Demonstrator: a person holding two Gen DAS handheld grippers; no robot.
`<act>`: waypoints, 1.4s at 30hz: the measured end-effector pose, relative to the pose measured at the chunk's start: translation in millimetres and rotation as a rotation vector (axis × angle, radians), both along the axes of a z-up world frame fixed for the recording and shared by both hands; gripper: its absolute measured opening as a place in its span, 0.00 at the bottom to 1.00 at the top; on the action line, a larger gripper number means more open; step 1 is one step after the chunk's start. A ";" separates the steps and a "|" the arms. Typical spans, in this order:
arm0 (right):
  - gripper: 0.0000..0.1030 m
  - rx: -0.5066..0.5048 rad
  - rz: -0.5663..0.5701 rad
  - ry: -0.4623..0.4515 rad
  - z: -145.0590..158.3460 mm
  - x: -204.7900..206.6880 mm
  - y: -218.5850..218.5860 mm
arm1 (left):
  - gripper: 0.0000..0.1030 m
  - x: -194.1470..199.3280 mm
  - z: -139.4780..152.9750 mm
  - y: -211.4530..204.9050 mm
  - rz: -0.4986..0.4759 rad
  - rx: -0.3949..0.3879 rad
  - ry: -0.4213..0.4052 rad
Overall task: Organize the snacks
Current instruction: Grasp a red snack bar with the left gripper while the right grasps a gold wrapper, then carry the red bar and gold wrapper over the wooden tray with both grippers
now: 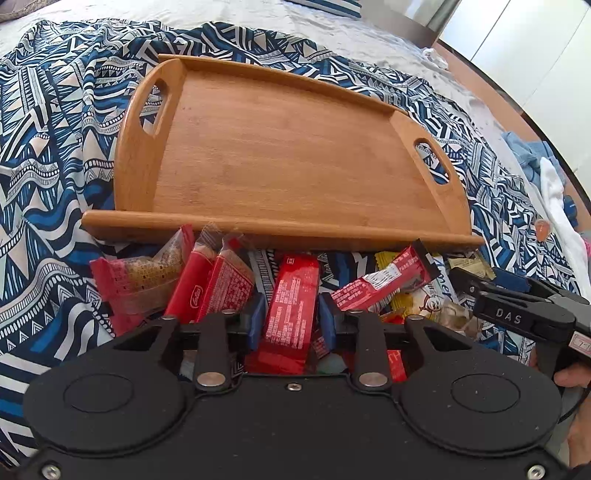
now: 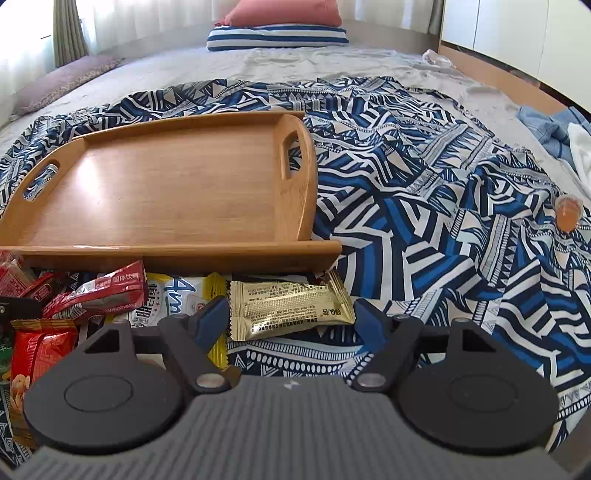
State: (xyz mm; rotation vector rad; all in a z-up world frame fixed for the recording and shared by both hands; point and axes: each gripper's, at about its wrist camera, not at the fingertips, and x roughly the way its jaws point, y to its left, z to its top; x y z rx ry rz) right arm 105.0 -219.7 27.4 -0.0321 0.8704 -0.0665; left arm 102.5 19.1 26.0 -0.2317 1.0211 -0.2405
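A wooden tray with two handle holes lies on a blue patterned cloth; it also shows in the right wrist view. A pile of snack packets lies along its near edge. My left gripper is shut on a red snack bar, its blue pads pressing both sides. My right gripper is open, its fingers on either side of a gold snack packet that lies on the cloth. The right gripper also shows in the left wrist view at the right.
Red packets and a white-and-yellow packet lie in the pile. A small orange jelly cup sits on the cloth far right. Pillows lie at the bed's head. Blue and white clothes lie at the right edge.
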 end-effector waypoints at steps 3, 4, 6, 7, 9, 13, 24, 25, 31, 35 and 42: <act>0.81 -0.044 0.046 -0.004 -1.8 4.3 4.9 | 0.22 -1.0 3.6 -4.1 -0.015 0.019 -0.009; 0.81 -0.047 0.054 -0.005 -2.6 5.7 5.6 | 0.22 -2.0 4.6 -6.2 -0.020 0.033 -0.013; 0.70 -0.029 0.059 -0.001 -2.9 6.6 4.7 | 0.22 -4.9 8.4 -10.0 -0.032 0.052 -0.024; 0.67 -0.024 0.058 -0.006 -1.7 5.5 4.5 | 0.22 -6.4 10.3 -11.4 -0.034 0.056 -0.029; 0.57 -0.035 0.061 -0.016 1.1 2.2 4.6 | 0.22 -9.1 16.2 -14.4 -0.040 0.059 -0.039; 0.32 -0.040 0.039 -0.032 10.5 -5.3 -0.1 | 0.22 -13.8 30.6 -20.5 -0.064 0.068 -0.078; 0.77 -0.001 0.016 0.022 -0.9 5.6 6.1 | 0.22 -1.0 52.6 -23.1 -0.044 0.066 -0.138; 0.77 -0.017 0.010 0.021 -3.5 8.5 8.9 | 0.22 1.6 53.4 -22.5 -0.041 0.069 -0.145; 0.53 -0.015 0.002 0.020 -5.3 13.6 14.8 | 0.22 16.6 54.2 -18.4 -0.021 0.095 -0.167; 0.34 -0.037 0.018 -0.011 4.7 3.5 12.8 | 0.22 25.9 50.5 -12.8 -0.007 0.107 -0.164; 0.28 -0.021 0.011 -0.024 20.6 -5.6 4.2 | 0.22 39.0 45.8 -7.0 0.011 0.116 -0.166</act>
